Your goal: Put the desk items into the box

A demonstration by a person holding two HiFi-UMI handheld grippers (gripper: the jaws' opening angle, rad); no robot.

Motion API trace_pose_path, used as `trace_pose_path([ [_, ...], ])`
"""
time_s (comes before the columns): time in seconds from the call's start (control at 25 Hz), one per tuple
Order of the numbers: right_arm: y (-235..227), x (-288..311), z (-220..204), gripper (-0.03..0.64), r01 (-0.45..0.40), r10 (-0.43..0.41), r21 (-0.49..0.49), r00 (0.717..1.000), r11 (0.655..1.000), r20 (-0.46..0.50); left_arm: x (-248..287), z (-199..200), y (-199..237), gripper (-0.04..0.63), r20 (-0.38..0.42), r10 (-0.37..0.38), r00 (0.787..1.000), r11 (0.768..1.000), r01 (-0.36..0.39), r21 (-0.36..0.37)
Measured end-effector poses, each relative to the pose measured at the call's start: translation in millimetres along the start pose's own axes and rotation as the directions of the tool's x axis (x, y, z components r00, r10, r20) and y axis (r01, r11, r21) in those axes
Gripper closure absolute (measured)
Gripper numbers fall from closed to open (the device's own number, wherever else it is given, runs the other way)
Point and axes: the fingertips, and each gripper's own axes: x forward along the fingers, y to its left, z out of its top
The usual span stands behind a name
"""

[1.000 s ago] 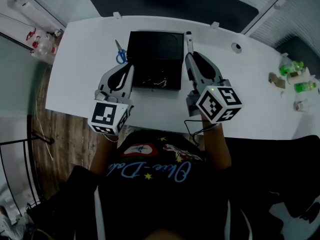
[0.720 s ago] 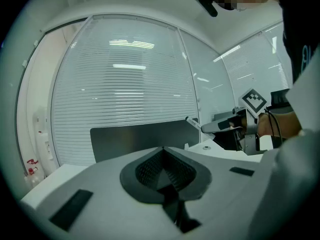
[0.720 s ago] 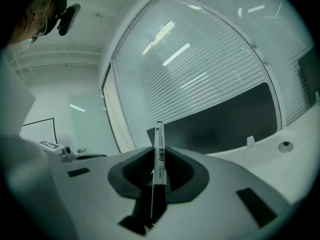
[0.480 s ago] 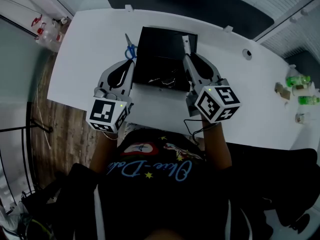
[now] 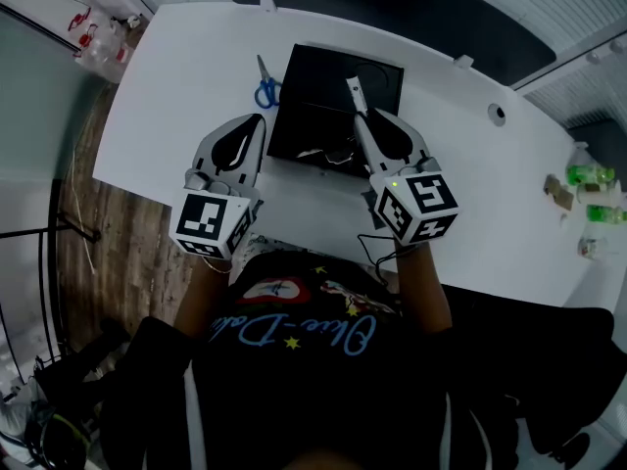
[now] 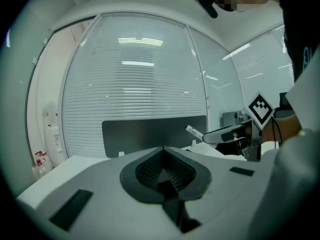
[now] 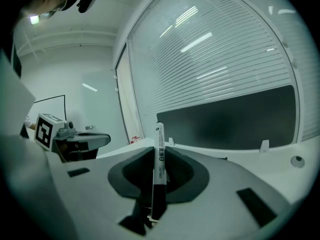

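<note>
Fingers of the right gripper clamp a marker over the box; the left gripper is closed and empty. It looks like the delivery step: next, lower the marker into the box and release it.

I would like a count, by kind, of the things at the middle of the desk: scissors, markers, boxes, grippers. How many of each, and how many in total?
Scissors: 1
Marker: 1, held by the right gripper
Box: 1
Grippers: 2, the right one and the left gripper
Total: 5
</note>
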Motion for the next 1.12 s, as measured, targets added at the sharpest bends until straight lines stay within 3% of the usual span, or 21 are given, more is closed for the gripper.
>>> trace_pose_path([
  [0.24, 9, 12, -18, 0.541, -0.055, 0.057, 0.031, 0.997, 0.998, -0.048, -5, -10, 10, 0.588, -0.028, 0.025, 0.999, 1.000, -0.025, -0.018],
  [1.12, 20, 40, -61, 0.541, -0.136, 0.135, 0.010, 0.972, 0.991, -0.194, 3, -27, 30, 0.588, -0.059, 0.050, 0.997, 0.998, -0.053, -0.043],
])
